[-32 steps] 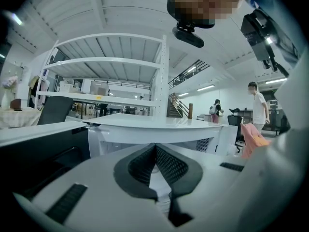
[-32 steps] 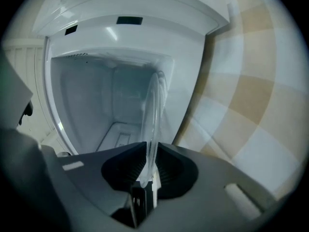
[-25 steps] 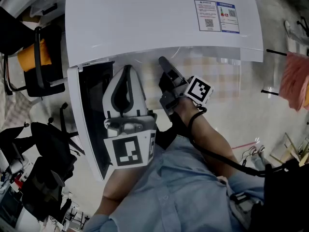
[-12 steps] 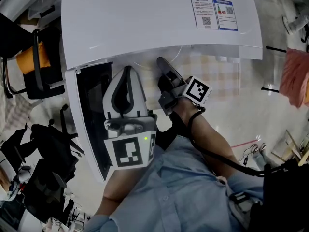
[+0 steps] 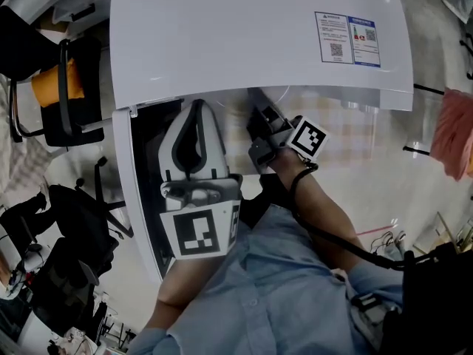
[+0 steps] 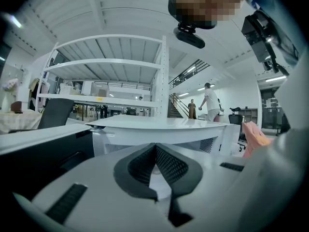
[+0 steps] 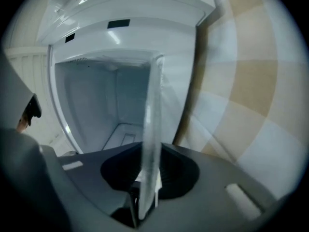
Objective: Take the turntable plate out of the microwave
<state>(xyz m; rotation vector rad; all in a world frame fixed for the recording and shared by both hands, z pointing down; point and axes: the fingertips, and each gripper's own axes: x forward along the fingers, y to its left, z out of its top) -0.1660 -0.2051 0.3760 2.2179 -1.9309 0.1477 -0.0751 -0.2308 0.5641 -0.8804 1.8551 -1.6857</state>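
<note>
Glass, clear: round turntable plate (image 7: 153, 105) seen edge-on, rim running between jaws of right gripper (image 7: 148, 170), rest reaching toward cavity of white microwave (image 5: 259, 35). Jaws have just been opening; now spread, pads flanking rim, no visible pinch. Gripper likely rolled on side so pads sit above and below flat plate. Left gripper (image 6: 155, 146) clenched, empty, over dark-windowed open door (image 5: 144, 168), probably parked clear. Beige checked tablecloth (image 7: 251, 105) under microwave.
</note>
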